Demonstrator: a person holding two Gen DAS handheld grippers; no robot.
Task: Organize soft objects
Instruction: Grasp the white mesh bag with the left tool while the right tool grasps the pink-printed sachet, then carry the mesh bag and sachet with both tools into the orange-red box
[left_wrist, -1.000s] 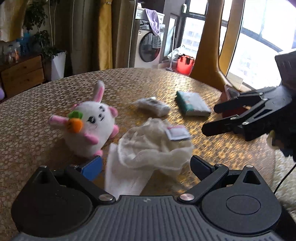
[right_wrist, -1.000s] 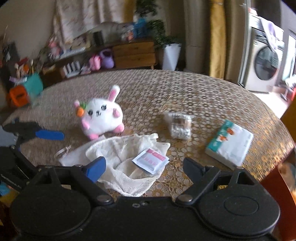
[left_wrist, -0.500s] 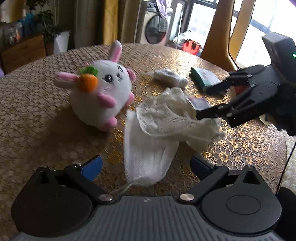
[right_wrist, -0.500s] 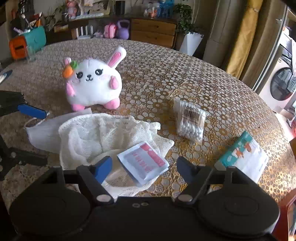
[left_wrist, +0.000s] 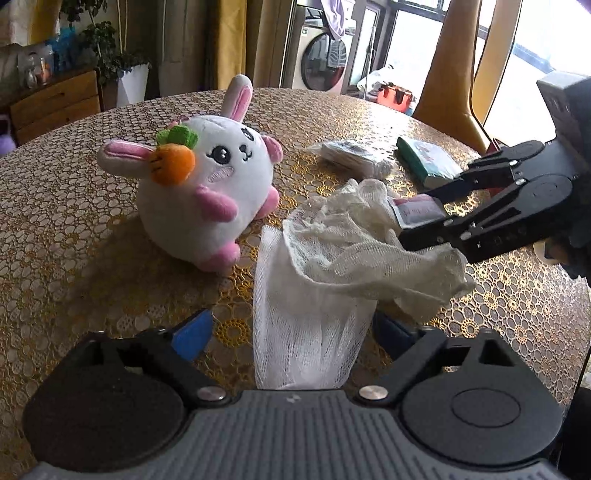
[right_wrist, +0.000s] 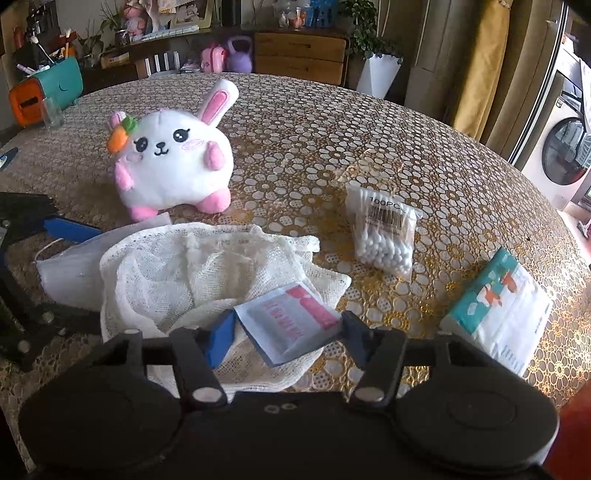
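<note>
The mesh bag lies crumpled in front of the plush rabbit. My right gripper, jaws just narrowing around the pink sachet, sits at the bag's near edge; my left gripper straddles its tail, wide, not yet pinching.

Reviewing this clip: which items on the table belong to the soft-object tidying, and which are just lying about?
In the job: mesh bag, pink-and-white sachet, plush bunny, cotton swab pack, tissue pack, left gripper, right gripper.

Lying about: orange-and-teal box, glass.
</note>
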